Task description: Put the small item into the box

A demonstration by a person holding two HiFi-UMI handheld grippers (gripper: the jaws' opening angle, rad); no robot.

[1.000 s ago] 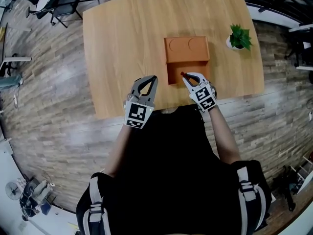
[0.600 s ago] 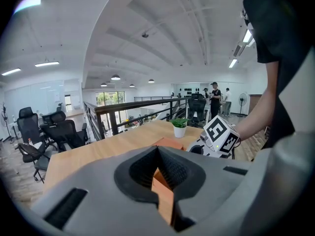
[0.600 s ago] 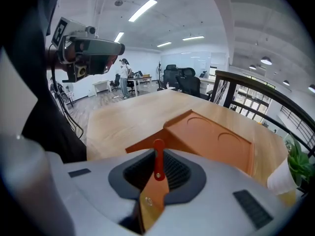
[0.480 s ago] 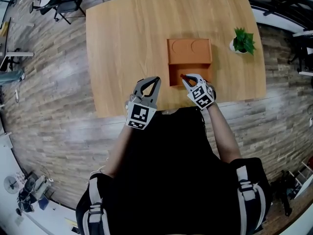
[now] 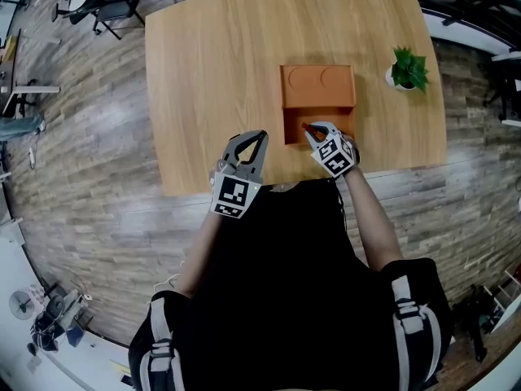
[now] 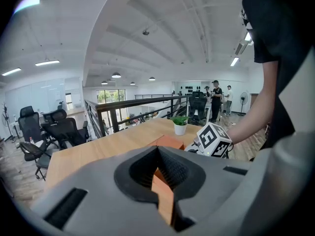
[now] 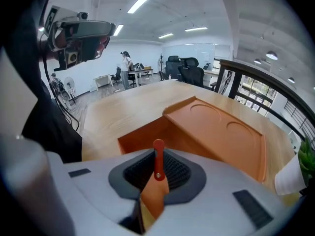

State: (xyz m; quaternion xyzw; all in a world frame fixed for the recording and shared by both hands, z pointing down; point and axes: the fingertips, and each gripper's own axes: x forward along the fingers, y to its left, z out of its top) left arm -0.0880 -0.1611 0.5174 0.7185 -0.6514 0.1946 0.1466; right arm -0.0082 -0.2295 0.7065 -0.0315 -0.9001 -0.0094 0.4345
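The orange box [image 5: 295, 126] lies on the wooden table [image 5: 212, 63] with its lid [image 5: 318, 85] folded open toward the far side. My right gripper [image 5: 310, 128] hovers over the near edge of the open compartment [image 7: 147, 134], shut on a small, thin red item [image 7: 158, 160] that stands up between the jaws. The lid [image 7: 221, 129] with two round recesses slopes behind it. My left gripper [image 5: 256, 136] stays left of the box above the table's near edge, shut with nothing in it. Through its jaws [image 6: 158, 154] a sliver of the box [image 6: 166, 142] shows.
A small potted plant [image 5: 408, 69] in a white pot stands at the table's right side, right of the box, and also appears as the plant [image 6: 180, 124]. Office chairs [image 5: 106, 2] stand beyond the far left corner. The near table edge [image 5: 285, 182] runs just under both grippers.
The head camera shifted slightly. The right gripper, still shut on the red item, stays over the box's near edge. The left gripper has hardly moved.
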